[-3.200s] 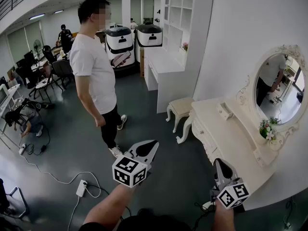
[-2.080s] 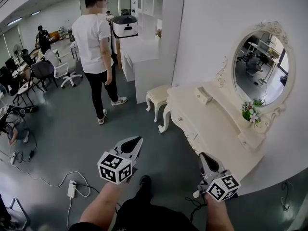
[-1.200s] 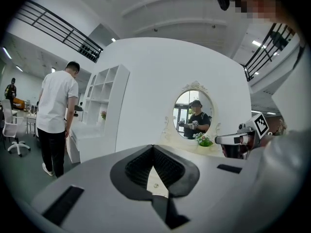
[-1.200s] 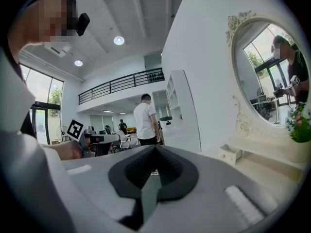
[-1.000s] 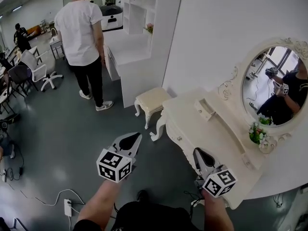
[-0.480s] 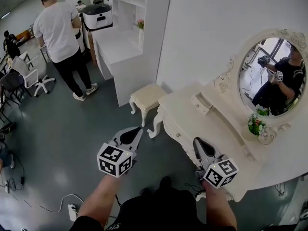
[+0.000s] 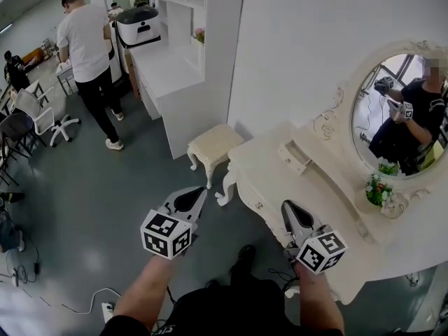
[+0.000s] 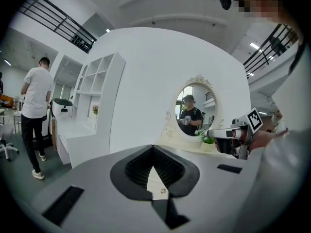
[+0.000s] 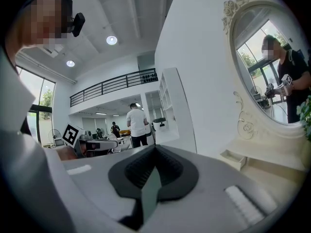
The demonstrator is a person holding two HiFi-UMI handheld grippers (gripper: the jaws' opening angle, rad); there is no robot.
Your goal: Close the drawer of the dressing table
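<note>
The cream dressing table with its oval mirror stands at the right against the white wall. A small drawer on its top sits pulled out; it also shows in the right gripper view. My left gripper hovers over the floor left of the table's front, shut and empty. My right gripper is at the table's front edge, jaws together with nothing in them. Neither gripper touches the table.
A cream stool stands at the table's far end. Behind it is a white desk and shelf unit. A person in a white shirt stands at the back left near office chairs. A power strip and cables lie on the floor.
Both grippers have come closer to the dressing table and stay shut. The view has swung toward the table, and the person in white has walked off to the back left.
</note>
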